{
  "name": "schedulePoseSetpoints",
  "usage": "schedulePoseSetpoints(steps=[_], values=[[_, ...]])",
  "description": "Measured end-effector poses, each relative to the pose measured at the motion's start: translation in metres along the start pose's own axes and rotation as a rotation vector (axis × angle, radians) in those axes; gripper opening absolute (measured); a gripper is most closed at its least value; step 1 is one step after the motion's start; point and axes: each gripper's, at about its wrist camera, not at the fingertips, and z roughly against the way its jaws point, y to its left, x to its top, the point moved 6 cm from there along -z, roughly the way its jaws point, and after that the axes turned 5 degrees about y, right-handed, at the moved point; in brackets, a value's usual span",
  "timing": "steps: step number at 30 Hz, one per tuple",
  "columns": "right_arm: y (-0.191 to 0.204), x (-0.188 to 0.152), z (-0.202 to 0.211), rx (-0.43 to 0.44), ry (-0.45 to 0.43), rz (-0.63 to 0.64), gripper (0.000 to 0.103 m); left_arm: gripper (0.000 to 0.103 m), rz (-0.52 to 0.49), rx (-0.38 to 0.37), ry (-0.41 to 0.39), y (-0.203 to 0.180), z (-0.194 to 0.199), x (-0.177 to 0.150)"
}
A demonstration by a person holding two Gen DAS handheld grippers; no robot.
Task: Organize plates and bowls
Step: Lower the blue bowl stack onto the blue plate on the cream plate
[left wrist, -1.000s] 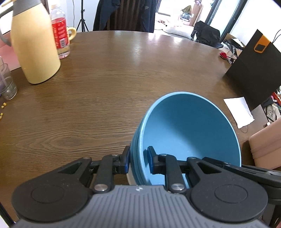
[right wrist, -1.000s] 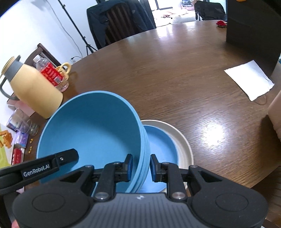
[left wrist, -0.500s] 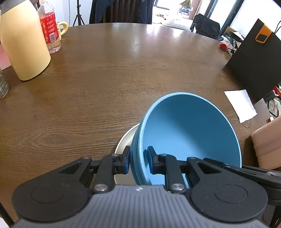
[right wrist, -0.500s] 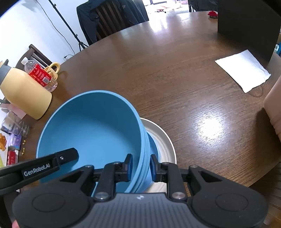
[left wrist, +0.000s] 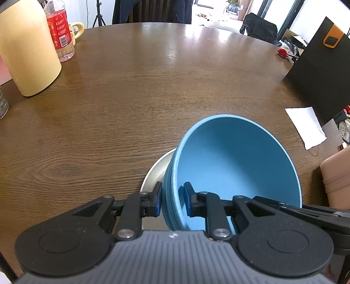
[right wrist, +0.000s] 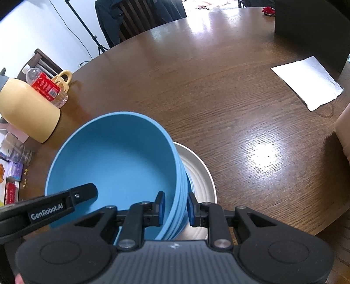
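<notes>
A stack of blue bowls (left wrist: 236,166) is held between both grippers over a white plate (left wrist: 156,172) on the brown round table. My left gripper (left wrist: 171,202) is shut on the stack's left rim. My right gripper (right wrist: 175,206) is shut on the right rim of the blue bowls (right wrist: 113,161). The white plate (right wrist: 201,174) lies under the stack, with a bit of a smaller blue dish (right wrist: 190,181) on it. The left gripper's finger (right wrist: 54,207) shows across the bowl in the right wrist view.
A yellow jug (left wrist: 26,50), a red-labelled water bottle (left wrist: 61,32) and a yellow mug (left wrist: 76,28) stand at the far left. A white napkin (left wrist: 306,126) and a black bag (left wrist: 321,72) are at the right. A chair (right wrist: 140,17) stands behind the table.
The bowl stack, held by both grippers, has come down lower over the white plate, covering most of the blue dish. Both grippers stayed shut on the rim.
</notes>
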Motion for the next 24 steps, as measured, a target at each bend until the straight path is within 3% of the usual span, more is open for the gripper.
schedulePoseSetpoints(steps=[20, 23, 24], values=[[-0.002, 0.002, -0.012, 0.001, 0.008, 0.025, 0.02, 0.02, -0.01, 0.014, -0.005, -0.002, -0.008, 0.0], [-0.003, 0.004, -0.01, 0.009, 0.0, 0.031, 0.021, 0.022, -0.01, 0.01, -0.016, -0.001, -0.004, 0.002], [-0.004, 0.004, -0.009, 0.012, -0.001, 0.035, 0.023, 0.027, -0.011, 0.012, -0.018, -0.002, -0.003, 0.002]])
